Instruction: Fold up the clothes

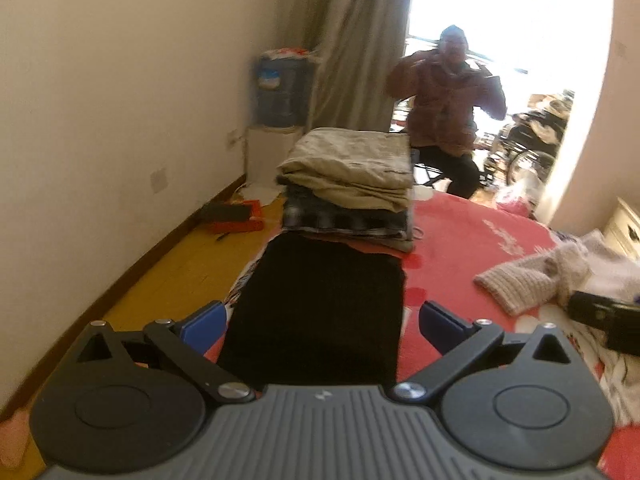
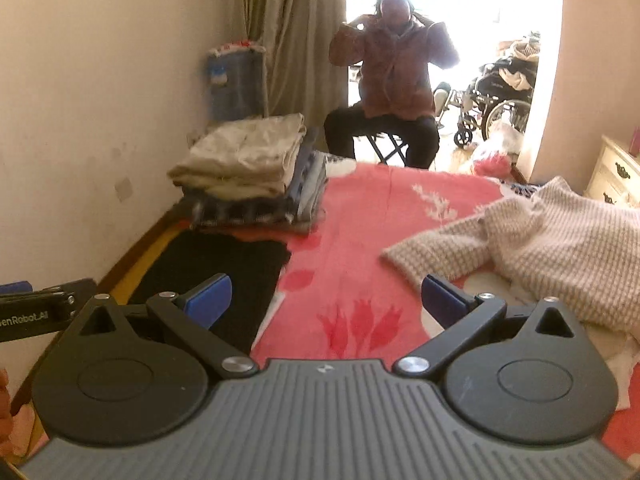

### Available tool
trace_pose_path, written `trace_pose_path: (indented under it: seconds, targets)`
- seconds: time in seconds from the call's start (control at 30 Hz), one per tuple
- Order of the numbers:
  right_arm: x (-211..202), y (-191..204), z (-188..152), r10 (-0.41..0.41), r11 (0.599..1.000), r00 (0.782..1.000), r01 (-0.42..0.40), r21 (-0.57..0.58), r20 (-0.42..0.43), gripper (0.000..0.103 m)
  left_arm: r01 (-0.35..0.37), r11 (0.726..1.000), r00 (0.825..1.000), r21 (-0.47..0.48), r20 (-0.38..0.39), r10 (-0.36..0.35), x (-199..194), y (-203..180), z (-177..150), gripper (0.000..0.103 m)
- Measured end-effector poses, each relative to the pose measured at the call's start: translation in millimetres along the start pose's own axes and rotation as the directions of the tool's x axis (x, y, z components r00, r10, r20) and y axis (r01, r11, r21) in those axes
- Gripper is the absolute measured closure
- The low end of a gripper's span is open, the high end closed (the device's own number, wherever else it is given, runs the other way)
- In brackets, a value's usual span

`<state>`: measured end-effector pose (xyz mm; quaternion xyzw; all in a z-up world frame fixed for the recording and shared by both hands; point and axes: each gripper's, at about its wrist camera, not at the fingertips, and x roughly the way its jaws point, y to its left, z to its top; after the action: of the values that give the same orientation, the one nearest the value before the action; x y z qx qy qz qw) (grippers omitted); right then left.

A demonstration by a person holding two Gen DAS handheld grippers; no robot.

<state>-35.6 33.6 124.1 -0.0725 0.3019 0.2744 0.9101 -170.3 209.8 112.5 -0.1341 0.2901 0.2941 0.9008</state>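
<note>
Both tools gape wide, holding nothing: the left tool (image 1: 320, 326) hovers over a folded black garment (image 1: 320, 308) lying flat on the red bed (image 1: 460, 240); the right tool (image 2: 326, 300) hangs beside it. Likely next: lift the black piece evenly by both near corners onto the far stack of folded clothes (image 2: 248, 172). A rumpled knit sweater (image 2: 540, 232) waits right.
</note>
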Motion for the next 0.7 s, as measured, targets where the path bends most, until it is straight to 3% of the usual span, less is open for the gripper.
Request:
trace_pose_path:
  seconds: [0.1,0.2,0.7]
  targets:
    - [3,3,-6,-0.004,1.0,1.0,0.003,-0.007,-0.025,0.001,-0.011,1.0,0.999,0.023,0.049,0.01,-6,-9,-6,0.0]
    - [7,4,-10,-0.017,1.0,0.999,0.017,-0.007,-0.042,0.001,-0.037,0.999,0.996,-0.02,0.08,0.038,-9,-11,-12,0.0]
    - [12,26,-14,-0.021,1.0,0.997,0.019,-0.021,-0.079,0.001,-0.033,0.999,0.998,-0.037,0.052,0.035,-10,6,-10,0.0]
